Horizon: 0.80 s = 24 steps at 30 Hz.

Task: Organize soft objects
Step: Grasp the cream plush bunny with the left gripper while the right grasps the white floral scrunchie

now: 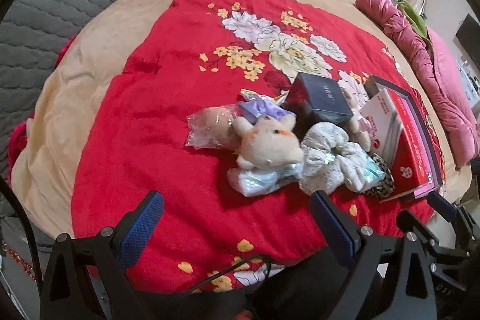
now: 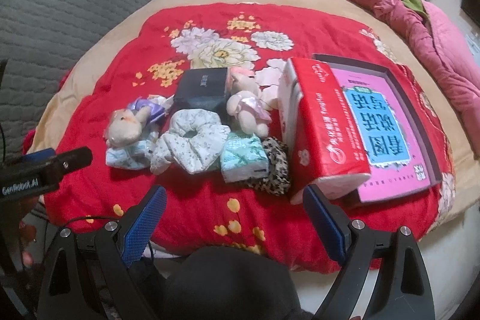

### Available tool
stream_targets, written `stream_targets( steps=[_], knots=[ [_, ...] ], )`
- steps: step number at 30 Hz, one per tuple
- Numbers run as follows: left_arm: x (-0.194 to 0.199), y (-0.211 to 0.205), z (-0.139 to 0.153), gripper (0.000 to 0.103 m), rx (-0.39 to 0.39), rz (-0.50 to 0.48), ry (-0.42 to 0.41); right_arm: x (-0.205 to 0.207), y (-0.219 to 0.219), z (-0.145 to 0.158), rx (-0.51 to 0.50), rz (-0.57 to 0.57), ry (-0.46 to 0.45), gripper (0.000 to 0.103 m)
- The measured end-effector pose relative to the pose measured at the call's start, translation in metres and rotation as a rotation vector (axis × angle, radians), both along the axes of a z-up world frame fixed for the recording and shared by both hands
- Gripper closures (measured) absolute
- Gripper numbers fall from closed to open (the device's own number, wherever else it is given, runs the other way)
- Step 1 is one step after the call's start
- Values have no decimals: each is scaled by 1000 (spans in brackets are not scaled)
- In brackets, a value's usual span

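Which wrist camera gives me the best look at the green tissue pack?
Right wrist: the green tissue pack shows whole there, between the white scrunchie and the leopard scrunchie. Left wrist shows only a sliver.

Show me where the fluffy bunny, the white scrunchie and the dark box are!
fluffy bunny (image 2: 124, 130), right wrist view, on its face.
white scrunchie (image 2: 196, 146), right wrist view, on its ruffled ring.
dark box (image 2: 202, 86), right wrist view, on its top.

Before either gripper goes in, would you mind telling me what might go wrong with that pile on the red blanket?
1. The white scrunchie touches the green tissue pack and the plush toy; pinching it may drag a neighbour along.
2. The red box sits tilted against the open tray; a nudge from the open right gripper might tip it.
3. The leopard scrunchie is half hidden, so easy to miss.
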State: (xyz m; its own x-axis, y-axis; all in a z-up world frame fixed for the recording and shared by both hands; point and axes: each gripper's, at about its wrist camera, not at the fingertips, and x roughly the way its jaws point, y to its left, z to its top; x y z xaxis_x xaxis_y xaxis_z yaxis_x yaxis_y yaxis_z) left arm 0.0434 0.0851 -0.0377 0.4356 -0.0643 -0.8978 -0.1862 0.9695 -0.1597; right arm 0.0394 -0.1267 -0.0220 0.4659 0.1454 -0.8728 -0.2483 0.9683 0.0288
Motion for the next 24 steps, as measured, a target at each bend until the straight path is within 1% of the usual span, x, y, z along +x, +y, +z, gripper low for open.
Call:
stream_targets(
  steps=[3, 5, 9, 12, 14, 16, 24],
  knots=[
    [12, 5, -8, 5, -39, -6, 27, 6, 11, -7, -23, 47, -2, 11],
    [20, 3, -10, 5, -57, -23, 30, 10, 18, -13, -29, 72, 6, 11],
    [40, -5, -11, 5, -38, -42, 25, 19, 25, -22, -35, 87, 13, 11],
    [59, -9, -18, 5, -29, -48, 49, 25, 26, -27, -32, 89, 20, 11],
    [69, -10, -25, 5, -42, -56, 81, 28, 29, -28, -29, 107, 16, 10],
    [74, -10, -30, 5, -59, -57, 97, 31, 35, -32, -49, 134, 13, 10],
    [86, -16, -40, 6, -6, -86, 122, 39, 60, -50, -142, 253, -2, 10]
  ],
)
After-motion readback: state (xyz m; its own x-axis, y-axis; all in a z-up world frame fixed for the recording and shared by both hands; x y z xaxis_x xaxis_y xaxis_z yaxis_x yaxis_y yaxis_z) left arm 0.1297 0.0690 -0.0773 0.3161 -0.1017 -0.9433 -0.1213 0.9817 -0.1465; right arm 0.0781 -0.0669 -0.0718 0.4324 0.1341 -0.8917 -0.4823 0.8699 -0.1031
